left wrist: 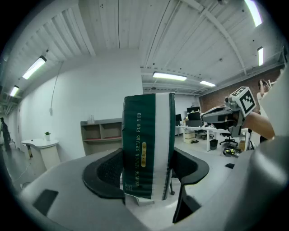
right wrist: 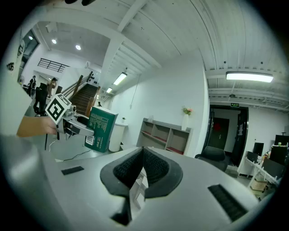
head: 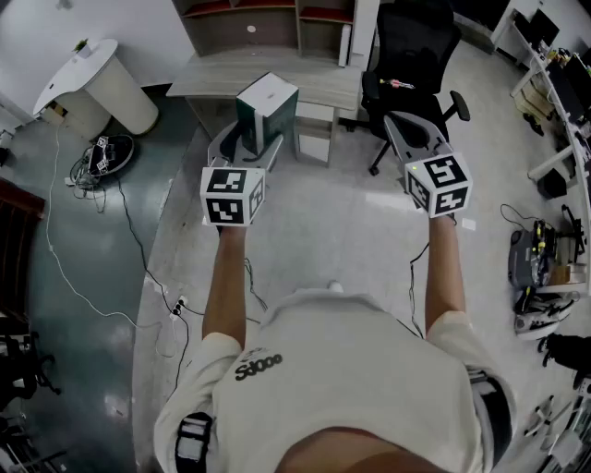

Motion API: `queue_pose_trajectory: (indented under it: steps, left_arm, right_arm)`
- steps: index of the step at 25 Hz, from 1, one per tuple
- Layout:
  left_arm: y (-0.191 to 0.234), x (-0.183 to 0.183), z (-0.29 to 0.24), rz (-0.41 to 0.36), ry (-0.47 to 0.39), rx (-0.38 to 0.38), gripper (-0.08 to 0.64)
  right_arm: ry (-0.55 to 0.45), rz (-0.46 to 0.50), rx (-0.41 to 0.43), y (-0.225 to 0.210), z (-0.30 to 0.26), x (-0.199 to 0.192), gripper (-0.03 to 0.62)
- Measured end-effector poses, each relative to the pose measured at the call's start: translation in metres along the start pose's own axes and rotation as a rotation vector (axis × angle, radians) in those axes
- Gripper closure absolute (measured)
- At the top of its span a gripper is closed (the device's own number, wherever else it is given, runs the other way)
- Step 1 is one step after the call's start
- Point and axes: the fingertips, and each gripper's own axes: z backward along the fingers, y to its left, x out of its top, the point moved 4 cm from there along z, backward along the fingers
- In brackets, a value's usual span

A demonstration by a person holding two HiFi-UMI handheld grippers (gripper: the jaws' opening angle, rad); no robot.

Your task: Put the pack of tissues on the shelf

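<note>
- the pack of tissues (head: 268, 111), dark green with a white band, stood upright in the air, clamped between the jaws of the left gripper (head: 247, 148). it was not yet on the shelf (head: 268, 18).
- in the left gripper view the jaws stood wide, one pad against each broad face of the pack (left wrist: 149, 144). they held only its lower part, and most of the pack rose above the pads.
- risk: with the hold so low, the pack was judged likely to tip or pivot between the pads if the gripper were swung or tilted quickly.
- risk: a soft pack may give under the pads, so the hold could loosen and the pack slide out before reaching the shelf.
- the right gripper (right wrist: 142, 167) was at 3 o'clock of the left one, well apart, its jaws closed together on nothing. it gave the pack no support, so a slip would go uncaught.
- the shelf lay at 12 o'clock of the pack, beyond a desk (head: 314, 83). risk: reaching across the desk, the pack's underside could strike the desk edge.
- risk: the upright pack could catch a shelf board on entry if the compartment proved lower than the pack. clearance could not be judged from these views.
- an office chair (head: 416, 55) stood at 2 o'clock of the pack, near the approach. the right arm could brush it.
</note>
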Motion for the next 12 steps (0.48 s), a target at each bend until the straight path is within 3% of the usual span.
queue_pose_trajectory:
  steps: [12]
  left_arm:
    - [-0.025,0.005,-0.019,-0.007,0.006,-0.005,0.220]
  right_arm:
    - [-0.015,-0.024,-0.023,-0.032,0.019,-0.016,0.588]
